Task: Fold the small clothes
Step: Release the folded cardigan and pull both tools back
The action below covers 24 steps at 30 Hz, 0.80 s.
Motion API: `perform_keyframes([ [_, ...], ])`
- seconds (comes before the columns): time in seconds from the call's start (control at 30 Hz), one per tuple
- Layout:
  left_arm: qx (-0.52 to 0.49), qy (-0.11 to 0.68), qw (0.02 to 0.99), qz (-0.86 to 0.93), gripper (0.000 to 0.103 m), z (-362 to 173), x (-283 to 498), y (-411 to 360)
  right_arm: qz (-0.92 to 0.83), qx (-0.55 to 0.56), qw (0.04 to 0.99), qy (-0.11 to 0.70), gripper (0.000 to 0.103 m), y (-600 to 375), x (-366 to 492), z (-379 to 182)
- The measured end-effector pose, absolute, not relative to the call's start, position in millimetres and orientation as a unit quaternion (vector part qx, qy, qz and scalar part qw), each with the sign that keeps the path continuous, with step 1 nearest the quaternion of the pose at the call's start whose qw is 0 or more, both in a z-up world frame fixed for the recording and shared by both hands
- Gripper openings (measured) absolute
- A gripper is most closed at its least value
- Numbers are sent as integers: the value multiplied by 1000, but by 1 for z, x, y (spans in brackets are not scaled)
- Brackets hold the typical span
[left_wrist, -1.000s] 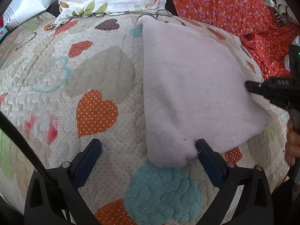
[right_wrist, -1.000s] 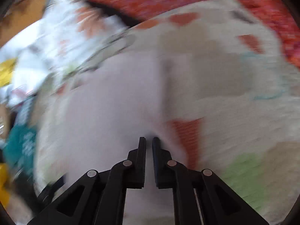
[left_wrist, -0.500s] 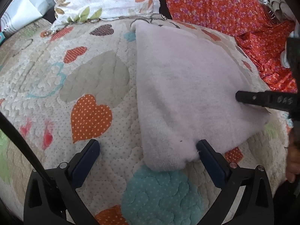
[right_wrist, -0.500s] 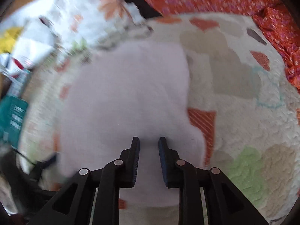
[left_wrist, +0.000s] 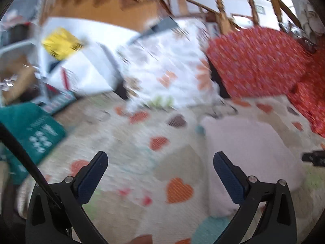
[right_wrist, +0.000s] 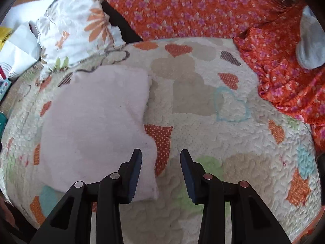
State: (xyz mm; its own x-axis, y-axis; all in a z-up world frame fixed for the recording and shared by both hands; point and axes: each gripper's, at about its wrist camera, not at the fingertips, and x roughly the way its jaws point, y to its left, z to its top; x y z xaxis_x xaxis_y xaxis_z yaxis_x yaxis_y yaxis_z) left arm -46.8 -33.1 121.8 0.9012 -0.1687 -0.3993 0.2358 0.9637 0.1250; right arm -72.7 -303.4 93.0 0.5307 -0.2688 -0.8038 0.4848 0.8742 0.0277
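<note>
Heart-patterned quilt (right_wrist: 203, 105), cream with orange, beige and teal hearts, covered the bed across both views. Orange floral cloth (right_wrist: 182, 8) lay bunched along the far and right edges of the quilt. Floral pillow (right_wrist: 77, 30), white with orange petals, sat at the far left corner. Folded pale pink garment (right_wrist: 95, 122) lay flat on the quilt's left half in the right wrist view, its near corner beneath the left finger of the right gripper (right_wrist: 160, 174), whose fingers stood parted and empty. Left gripper (left_wrist: 160, 174) was raised above the quilt, fingers spread wide, holding nothing; that view was motion-blurred. Grey sock (right_wrist: 310, 42) rested on the orange cloth.
</note>
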Motion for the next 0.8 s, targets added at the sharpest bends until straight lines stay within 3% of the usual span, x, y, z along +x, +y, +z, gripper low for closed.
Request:
perform_keyframes([
  [0.1, 44, 212, 966, -141, 103, 128, -55, -18, -210, 141, 876, 411, 49, -292, -87, 104],
  [0.23, 21, 303, 937, -173, 103, 112, -44, -14, -197, 157, 877, 408, 52, -269, -102, 97],
  [0.8, 135, 417, 882, -170, 103, 33, -44, -50, -213, 145, 836, 485, 57, -240, -117, 45],
])
